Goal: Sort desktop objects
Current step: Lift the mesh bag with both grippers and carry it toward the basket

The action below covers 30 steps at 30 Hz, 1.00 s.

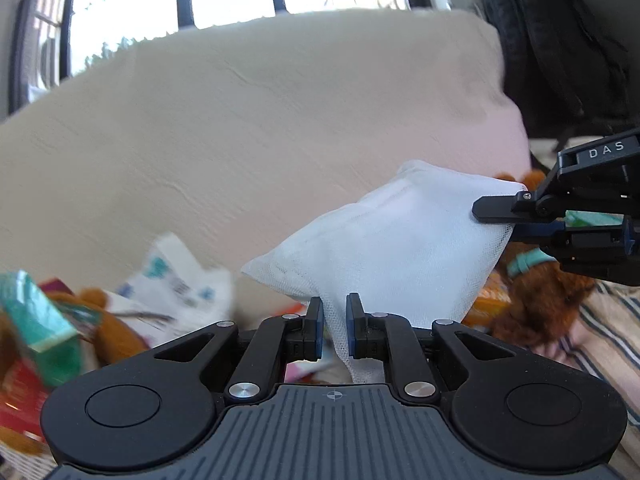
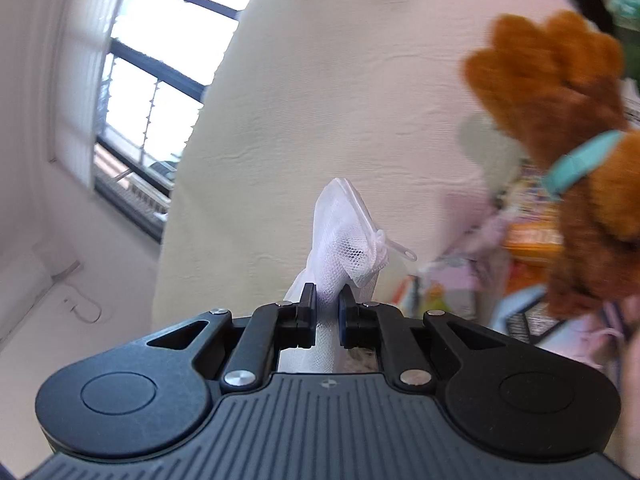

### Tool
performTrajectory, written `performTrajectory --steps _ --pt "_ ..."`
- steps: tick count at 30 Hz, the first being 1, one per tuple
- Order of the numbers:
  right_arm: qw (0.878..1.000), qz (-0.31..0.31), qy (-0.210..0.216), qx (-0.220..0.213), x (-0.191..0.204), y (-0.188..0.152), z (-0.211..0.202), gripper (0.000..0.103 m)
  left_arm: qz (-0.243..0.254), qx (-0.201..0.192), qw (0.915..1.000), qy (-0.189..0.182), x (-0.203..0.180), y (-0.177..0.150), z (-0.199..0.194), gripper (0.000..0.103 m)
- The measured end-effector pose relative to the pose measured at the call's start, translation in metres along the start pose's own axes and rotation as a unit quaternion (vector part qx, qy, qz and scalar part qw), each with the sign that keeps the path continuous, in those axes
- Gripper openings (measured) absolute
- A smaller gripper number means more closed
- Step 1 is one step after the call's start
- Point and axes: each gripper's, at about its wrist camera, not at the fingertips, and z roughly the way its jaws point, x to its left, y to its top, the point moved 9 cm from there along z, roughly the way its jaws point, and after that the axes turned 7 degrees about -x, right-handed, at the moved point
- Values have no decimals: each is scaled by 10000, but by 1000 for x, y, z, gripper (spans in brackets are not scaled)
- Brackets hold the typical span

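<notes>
A white mesh bag [image 1: 392, 240] hangs in the air between both grippers. My left gripper [image 1: 335, 320] is shut on its lower edge. My right gripper [image 1: 500, 220] comes in from the right and is shut on the bag's right corner. In the right wrist view my right gripper [image 2: 327, 308] pinches the bunched mesh bag [image 2: 344, 240], whose white zipper pull sticks out to the right. A brown plush toy [image 2: 560, 120] with a teal collar is close on the right; it also shows in the left wrist view [image 1: 536, 300].
A large cream cushion [image 1: 260, 120] fills the background. Colourful packets and a white printed pouch [image 1: 176, 280] lie at the lower left, with a green box [image 1: 36, 320]. A black backpack [image 1: 560, 48] stands at the upper right. Striped cloth [image 1: 608, 340] lies at the right.
</notes>
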Motion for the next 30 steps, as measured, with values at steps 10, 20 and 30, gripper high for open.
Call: performTrajectory --steps 10,20,30 --pt "9970 -290 556 449 76 -34 30 11 72 -61 9963 858 98 19 -21 7" --pt "9920 -397 479 1096 89 -91 83 11 -9 44 9904 1380 164 7 -31 8" --pt "9842 -545 194 1675 92 -133 85 12 77 -11 9870 1605 184 16 -37 24"
